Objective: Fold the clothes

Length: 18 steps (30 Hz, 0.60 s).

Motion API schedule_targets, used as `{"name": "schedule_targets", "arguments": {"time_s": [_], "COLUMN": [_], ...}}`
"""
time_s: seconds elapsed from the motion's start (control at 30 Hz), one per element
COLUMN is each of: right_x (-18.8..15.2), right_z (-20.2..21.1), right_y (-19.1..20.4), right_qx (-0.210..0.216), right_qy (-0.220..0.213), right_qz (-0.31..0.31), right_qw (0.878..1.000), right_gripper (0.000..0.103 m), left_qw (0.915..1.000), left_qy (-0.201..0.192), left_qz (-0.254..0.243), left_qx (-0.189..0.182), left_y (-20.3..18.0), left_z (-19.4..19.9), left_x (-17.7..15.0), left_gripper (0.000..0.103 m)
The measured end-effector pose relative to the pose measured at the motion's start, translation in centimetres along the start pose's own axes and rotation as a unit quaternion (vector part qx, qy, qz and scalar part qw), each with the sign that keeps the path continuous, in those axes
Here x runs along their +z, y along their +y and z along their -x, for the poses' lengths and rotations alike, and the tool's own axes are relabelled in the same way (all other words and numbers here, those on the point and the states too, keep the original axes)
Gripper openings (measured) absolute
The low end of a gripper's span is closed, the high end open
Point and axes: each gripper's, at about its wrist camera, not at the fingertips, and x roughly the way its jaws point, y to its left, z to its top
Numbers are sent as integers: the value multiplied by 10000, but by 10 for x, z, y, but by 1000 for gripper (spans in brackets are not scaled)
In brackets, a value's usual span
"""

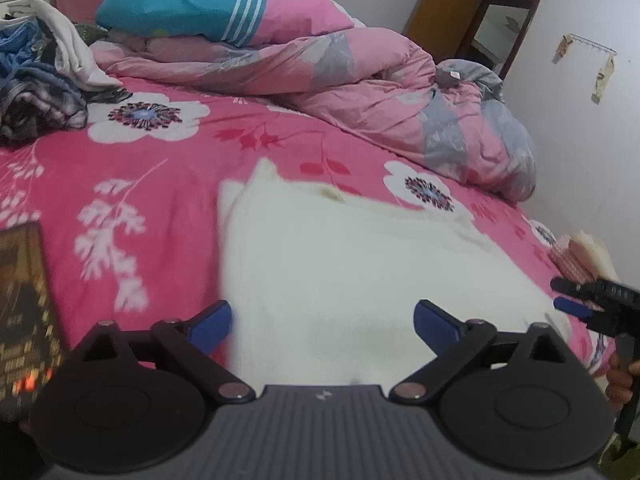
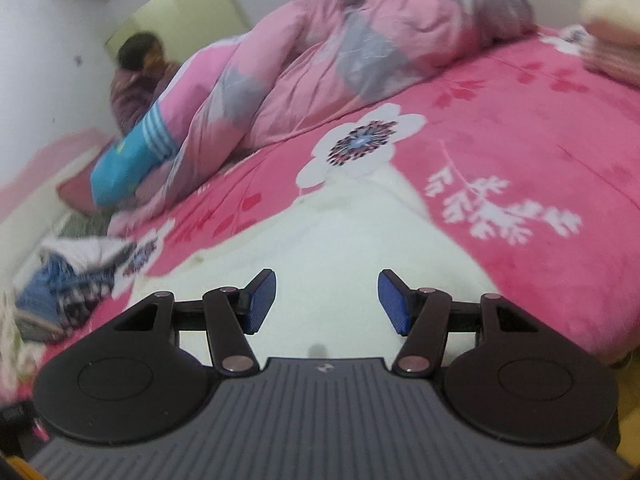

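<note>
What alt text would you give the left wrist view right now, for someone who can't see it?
The open left gripper hovers over a white garment spread on a pink floral bedsheet, holding nothing. The right gripper enters at the right edge; a rumpled pink-and-grey duvet and a heap of unfolded clothes lie behind.

L gripper (image 1: 322, 320) jaws wide apart over white garment (image 1: 352, 280) on pink bedsheet (image 1: 160, 184).
</note>
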Motion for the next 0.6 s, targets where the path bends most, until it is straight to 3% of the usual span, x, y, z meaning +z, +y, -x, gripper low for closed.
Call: {"name": "schedule_targets", "arguments": {"time_s": [0.13, 0.37, 0.53, 0.6], "right_x": [16, 49, 71, 77], "right_z": [-19, -69, -111, -130], "right_y": [6, 14, 16, 12], "right_qx": [32, 93, 137, 133], "right_qy": [39, 215, 413, 531], "right_qz": [356, 1270, 1858, 1959], "right_qw": [9994, 9916, 9816, 9791], "right_gripper": [56, 56, 56, 56], "left_qw": [9998, 9999, 9989, 9987], "left_qy": [71, -15, 74, 129], "left_qz": [-37, -90, -243, -201], "left_qx": [-167, -97, 403, 446], "left_y": [2, 6, 10, 14], "left_z": [-23, -60, -91, -99], "left_x": [23, 52, 64, 67], "left_gripper": [103, 103, 102, 99]}}
